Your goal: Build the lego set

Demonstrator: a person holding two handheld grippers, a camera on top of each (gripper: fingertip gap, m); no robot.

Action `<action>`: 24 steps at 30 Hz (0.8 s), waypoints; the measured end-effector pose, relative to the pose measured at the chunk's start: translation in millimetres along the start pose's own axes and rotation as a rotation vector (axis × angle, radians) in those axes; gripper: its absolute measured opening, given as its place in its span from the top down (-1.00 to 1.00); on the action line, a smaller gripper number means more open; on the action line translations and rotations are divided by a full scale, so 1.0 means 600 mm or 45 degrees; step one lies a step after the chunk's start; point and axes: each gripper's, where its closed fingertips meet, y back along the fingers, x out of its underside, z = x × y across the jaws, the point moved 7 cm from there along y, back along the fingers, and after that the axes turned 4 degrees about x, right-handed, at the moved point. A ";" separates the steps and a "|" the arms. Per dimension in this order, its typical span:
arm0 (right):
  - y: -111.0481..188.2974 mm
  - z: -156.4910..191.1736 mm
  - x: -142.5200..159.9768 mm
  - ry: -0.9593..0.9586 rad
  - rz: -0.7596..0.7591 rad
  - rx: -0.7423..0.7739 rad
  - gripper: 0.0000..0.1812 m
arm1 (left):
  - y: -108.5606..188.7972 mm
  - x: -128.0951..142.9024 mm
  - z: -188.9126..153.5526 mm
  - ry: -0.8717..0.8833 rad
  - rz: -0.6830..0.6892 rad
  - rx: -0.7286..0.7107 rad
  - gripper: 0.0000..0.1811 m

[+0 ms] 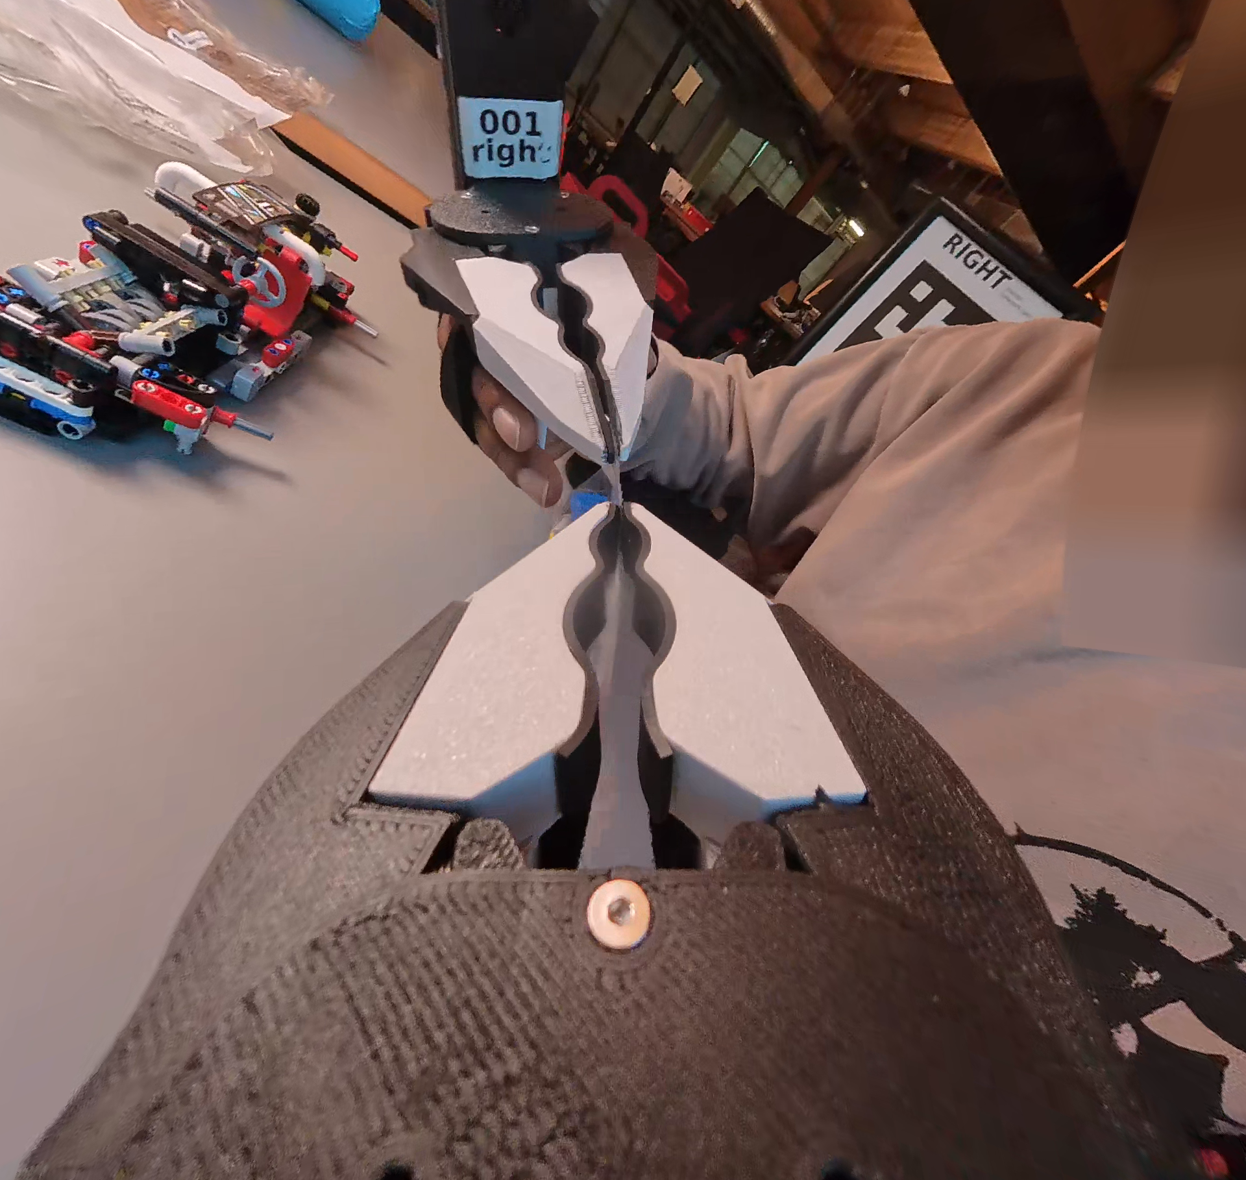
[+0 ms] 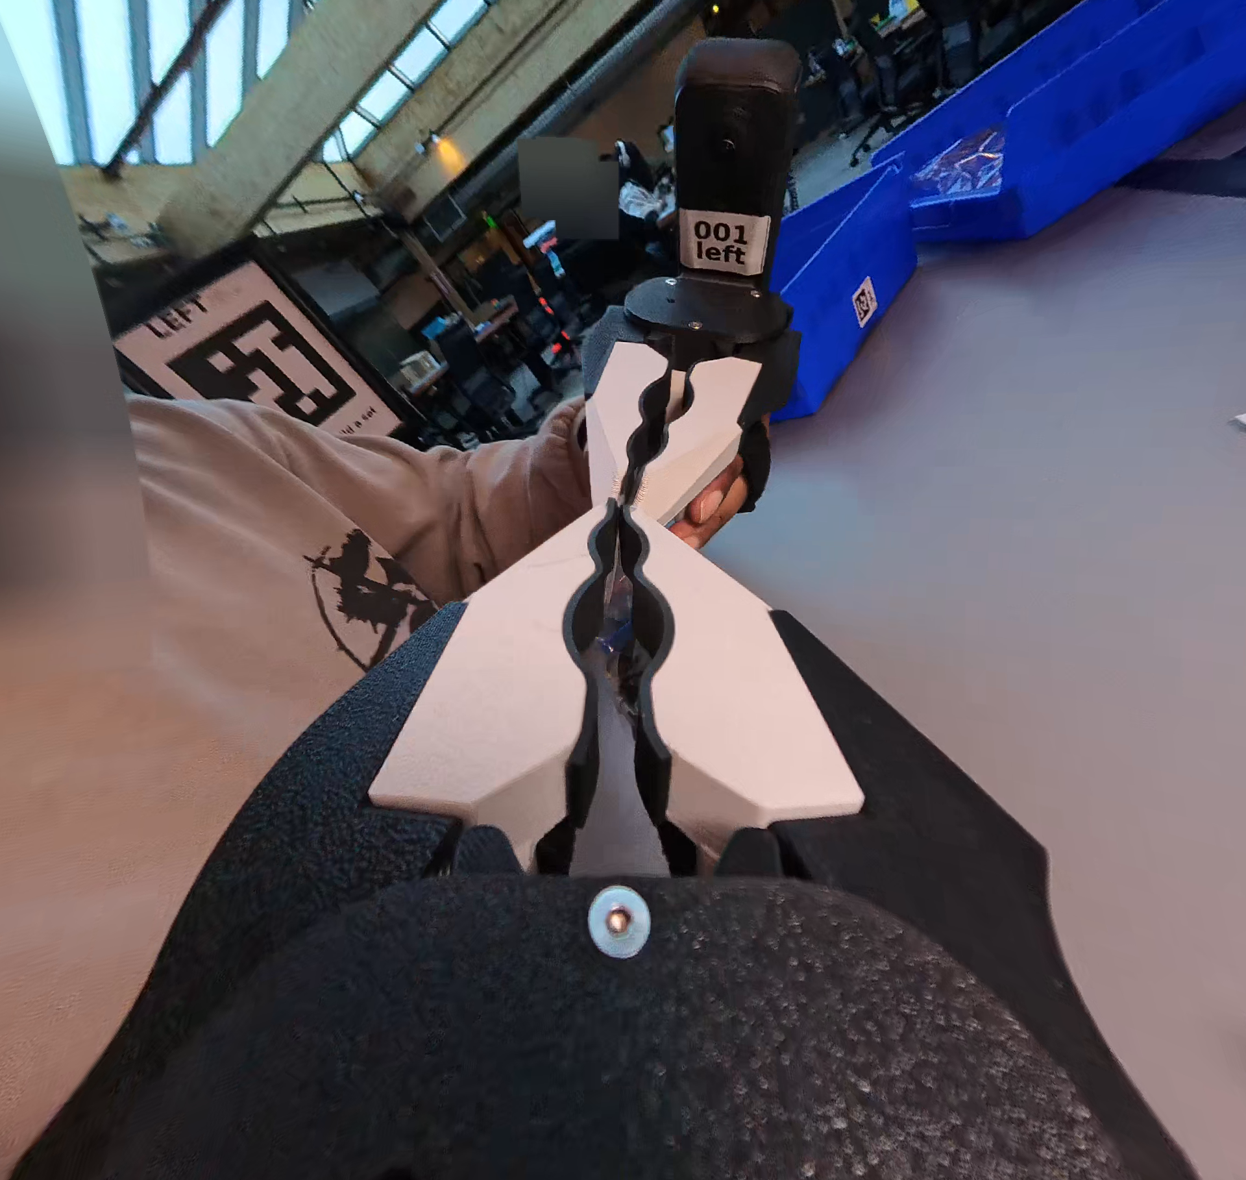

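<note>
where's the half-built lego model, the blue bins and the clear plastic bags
half-built lego model (image 1: 162,311), left wrist view, on its red middle section
blue bins (image 2: 843,284), right wrist view, on the nearest bin's wall
clear plastic bags (image 1: 135,89), left wrist view, on crumpled film

The right tool (image 2: 617,514) is closed on a clear bag (image 2: 617,615), tip to tip with the closed left tool (image 2: 630,497). Blue bins (image 2: 843,284) sit on the grey table (image 2: 1011,541).
</note>
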 end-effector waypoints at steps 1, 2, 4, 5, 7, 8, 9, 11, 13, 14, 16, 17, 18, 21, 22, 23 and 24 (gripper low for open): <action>0.000 -0.002 0.002 0.025 0.011 0.023 1.00 | 0.000 0.002 0.003 -0.006 0.006 -0.020 1.00; 0.001 -0.003 0.004 0.049 0.019 0.036 1.00 | 0.000 0.004 0.005 -0.017 0.019 -0.040 1.00; 0.001 -0.007 0.008 0.095 0.029 0.069 1.00 | 0.000 0.006 0.008 -0.103 0.049 -0.115 1.00; 0.000 -0.009 0.010 0.107 0.036 0.083 1.00 | 0.000 0.005 0.008 -0.155 0.044 -0.158 1.00; -0.004 -0.012 0.017 0.127 0.054 0.110 1.00 | 0.000 0.002 0.006 -0.216 0.041 -0.205 0.93; -0.006 -0.012 0.020 0.129 0.060 0.107 1.00 | -0.001 0.002 0.007 -0.241 0.049 -0.233 0.95; -0.007 -0.013 0.022 0.130 0.060 0.118 1.00 | -0.001 0.003 0.008 -0.262 0.061 -0.256 0.95; -0.006 -0.016 0.023 0.130 0.051 0.123 1.00 | 0.000 0.004 0.008 -0.278 0.053 -0.273 0.98; -0.005 -0.016 0.026 0.130 0.049 0.119 1.00 | 0.000 0.005 0.009 -0.273 0.046 -0.260 1.00; -0.005 -0.016 0.028 0.148 0.051 0.125 1.00 | 0.000 0.007 0.010 -0.274 0.052 -0.257 1.00; -0.005 -0.016 0.033 0.180 0.064 0.133 1.00 | -0.002 0.011 0.013 -0.265 0.071 -0.253 1.00; -0.004 -0.017 0.035 0.193 0.069 0.140 1.00 | -0.003 0.013 0.015 -0.257 0.078 -0.257 1.00; -0.004 -0.018 0.037 0.219 0.084 0.148 1.00 | -0.004 0.015 0.016 -0.245 0.093 -0.259 1.00; -0.004 -0.016 0.043 0.354 0.170 0.195 1.00 | -0.009 0.022 0.018 -0.233 0.162 -0.265 1.00; -0.005 -0.015 0.044 0.394 0.212 0.212 0.99 | -0.011 0.024 0.018 -0.233 0.187 -0.271 1.00; -0.005 -0.013 0.045 0.431 0.246 0.221 0.99 | -0.012 0.026 0.018 -0.231 0.205 -0.269 1.00; -0.006 -0.011 0.046 0.459 0.262 0.224 1.00 | -0.013 0.027 0.018 -0.227 0.212 -0.263 1.00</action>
